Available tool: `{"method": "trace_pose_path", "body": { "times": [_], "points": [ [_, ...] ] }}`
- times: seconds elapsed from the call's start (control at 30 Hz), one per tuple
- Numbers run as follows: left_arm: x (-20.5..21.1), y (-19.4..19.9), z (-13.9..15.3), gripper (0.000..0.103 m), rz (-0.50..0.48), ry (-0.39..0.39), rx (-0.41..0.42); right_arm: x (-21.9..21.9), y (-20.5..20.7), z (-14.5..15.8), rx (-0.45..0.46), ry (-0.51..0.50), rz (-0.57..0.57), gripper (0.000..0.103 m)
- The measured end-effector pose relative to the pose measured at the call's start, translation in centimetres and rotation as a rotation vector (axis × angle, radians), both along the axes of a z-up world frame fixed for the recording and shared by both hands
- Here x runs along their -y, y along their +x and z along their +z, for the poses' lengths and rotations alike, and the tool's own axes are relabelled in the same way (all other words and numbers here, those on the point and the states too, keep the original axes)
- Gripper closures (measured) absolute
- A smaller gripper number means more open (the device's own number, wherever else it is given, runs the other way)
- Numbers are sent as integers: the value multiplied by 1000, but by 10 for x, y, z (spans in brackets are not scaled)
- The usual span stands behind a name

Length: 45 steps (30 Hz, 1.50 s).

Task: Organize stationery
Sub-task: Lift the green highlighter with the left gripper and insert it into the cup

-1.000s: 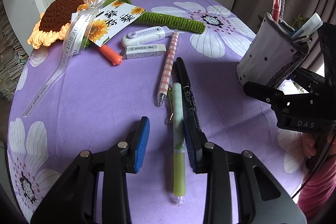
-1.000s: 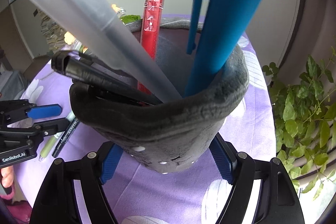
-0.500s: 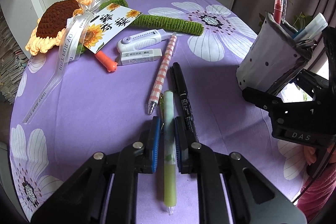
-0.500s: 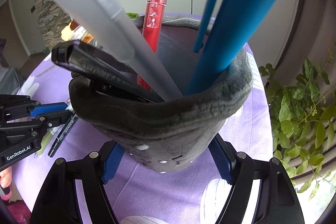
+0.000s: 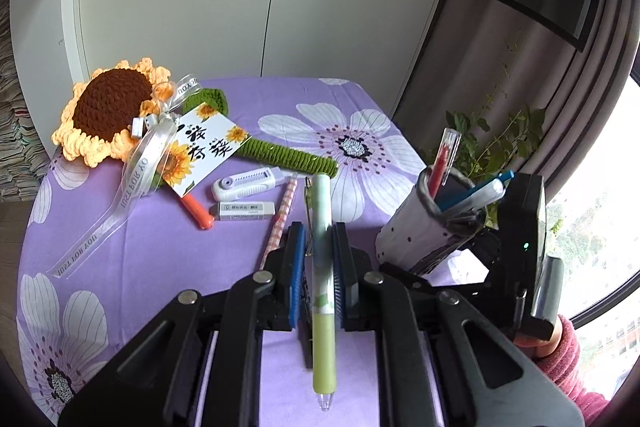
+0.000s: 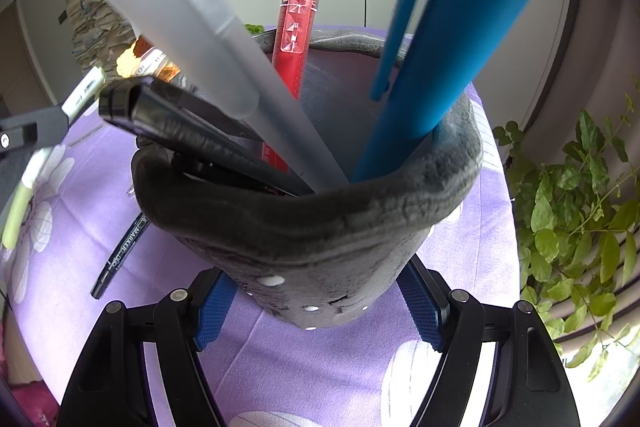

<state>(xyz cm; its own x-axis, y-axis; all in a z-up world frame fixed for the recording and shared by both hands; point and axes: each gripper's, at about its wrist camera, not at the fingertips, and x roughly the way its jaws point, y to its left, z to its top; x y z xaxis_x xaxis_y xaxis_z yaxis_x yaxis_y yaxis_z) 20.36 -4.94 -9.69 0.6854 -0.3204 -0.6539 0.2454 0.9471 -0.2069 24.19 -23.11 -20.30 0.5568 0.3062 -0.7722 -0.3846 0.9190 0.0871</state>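
Observation:
My left gripper (image 5: 318, 239) is shut on a pale green pen (image 5: 323, 347) and holds it off the purple flowered tablecloth (image 5: 120, 267), tip toward the camera. In the right wrist view this pen (image 6: 18, 203) hangs at the far left. My right gripper (image 6: 316, 307) is shut on a grey felt pen holder (image 6: 320, 239), its blue pads pressing the holder's lower sides. The holder (image 5: 412, 231) leans to the right of the left gripper. Inside it stand a red pen (image 6: 300, 27), a blue pen (image 6: 452, 39), a frosted pen (image 6: 192, 27) and black pens (image 6: 180, 127).
On the cloth lie a black marker (image 6: 124, 255), a pink checked pen (image 5: 280, 219), an eraser (image 5: 247, 211), a correction tape (image 5: 248, 183) and an orange pen (image 5: 196, 209). A crochet sunflower (image 5: 108, 107) with card and ribbon lies far left. A leafy plant (image 6: 580, 207) stands past the table's right edge.
The left gripper closed on the green pen and lifted it off the cloth. The right gripper stayed around the pen holder.

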Motion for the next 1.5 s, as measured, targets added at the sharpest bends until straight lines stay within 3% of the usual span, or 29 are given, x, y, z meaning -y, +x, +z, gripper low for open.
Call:
{"method": "trace_pose_path", "body": {
  "times": [0.3,0.8,0.97,1.17,1.5],
  "points": [
    [38,27,50,92,-63,-72,177,-3,0,1,0,4,3,25],
    [77,56,42,91,-91,-172,228,0,3,2,4,10,-6,25],
    [78,60,33,91,-38,-185,252,-3,1,4,11,0,-13,25],
    [74,48,20,91,107,-177,307,0,2,3,2,5,-15,25],
    [77,42,8,91,229,-177,313,1,2,2,-3,8,-20,26]
  ]
}}
